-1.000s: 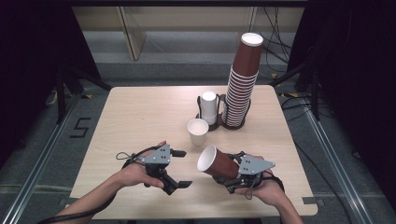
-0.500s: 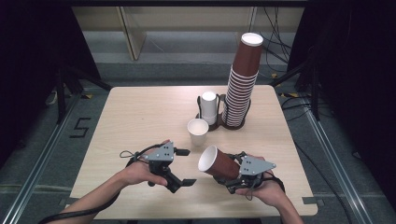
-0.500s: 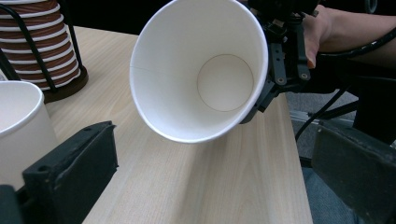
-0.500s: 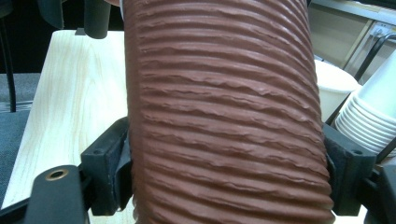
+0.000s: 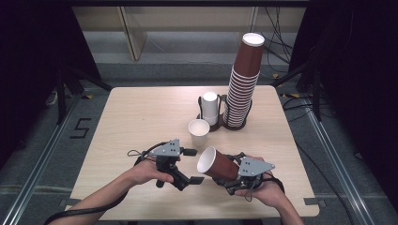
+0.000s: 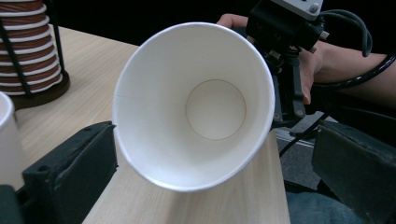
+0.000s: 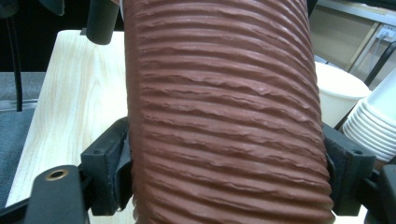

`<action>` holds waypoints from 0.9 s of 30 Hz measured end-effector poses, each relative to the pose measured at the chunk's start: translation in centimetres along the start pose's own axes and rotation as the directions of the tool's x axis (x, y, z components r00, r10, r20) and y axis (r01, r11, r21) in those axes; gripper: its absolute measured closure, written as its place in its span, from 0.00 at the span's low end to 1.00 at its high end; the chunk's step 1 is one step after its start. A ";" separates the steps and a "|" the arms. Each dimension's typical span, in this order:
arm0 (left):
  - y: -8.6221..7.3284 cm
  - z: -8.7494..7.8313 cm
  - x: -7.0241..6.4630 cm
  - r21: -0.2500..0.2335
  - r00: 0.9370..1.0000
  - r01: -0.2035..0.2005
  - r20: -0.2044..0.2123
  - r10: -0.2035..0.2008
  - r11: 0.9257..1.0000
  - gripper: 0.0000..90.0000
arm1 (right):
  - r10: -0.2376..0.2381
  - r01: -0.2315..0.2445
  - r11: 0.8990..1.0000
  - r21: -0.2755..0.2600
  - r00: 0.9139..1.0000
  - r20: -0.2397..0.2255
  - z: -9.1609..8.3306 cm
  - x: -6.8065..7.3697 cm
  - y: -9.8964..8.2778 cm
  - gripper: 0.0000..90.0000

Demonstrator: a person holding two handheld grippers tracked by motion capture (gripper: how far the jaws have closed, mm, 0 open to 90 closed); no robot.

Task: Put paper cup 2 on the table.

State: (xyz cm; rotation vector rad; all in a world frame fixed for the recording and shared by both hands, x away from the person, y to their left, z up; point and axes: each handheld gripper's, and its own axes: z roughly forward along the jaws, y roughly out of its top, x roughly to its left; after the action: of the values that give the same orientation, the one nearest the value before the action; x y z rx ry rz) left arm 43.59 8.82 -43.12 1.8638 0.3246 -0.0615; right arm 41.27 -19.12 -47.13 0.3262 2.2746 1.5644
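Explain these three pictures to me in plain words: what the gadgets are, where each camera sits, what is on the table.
A person holds a hand-held two-jaw gripper in each hand. The high view looks down on the wooden table; each other view rides on one gripper.

The right gripper clamps a brown ribbed cup on its side. The left gripper, jaws open, faces the cup's white mouth.

Also there: a white cup, a tall stack of brown cups and a shorter white stack in a black holder.

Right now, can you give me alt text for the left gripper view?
A brown paper cup lies sideways, its white open mouth facing the camera, held at its base by the right gripper. The left gripper's black jaws stand open on either side of the rim; the brown cup stack stands behind.
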 end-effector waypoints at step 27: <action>1.0 1.0 0.5 0.005 0.999 -0.021 -0.034 0.021 1.000 0.00 | -0.034 0.034 0.999 -0.001 0.999 -0.021 0.5 0.5 0.6 0.23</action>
State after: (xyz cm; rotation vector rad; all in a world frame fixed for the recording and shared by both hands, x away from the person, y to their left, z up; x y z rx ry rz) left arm 44.44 7.70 -42.57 1.8746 0.3287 -0.0169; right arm 40.99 -18.24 -46.83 0.2706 2.2833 1.5579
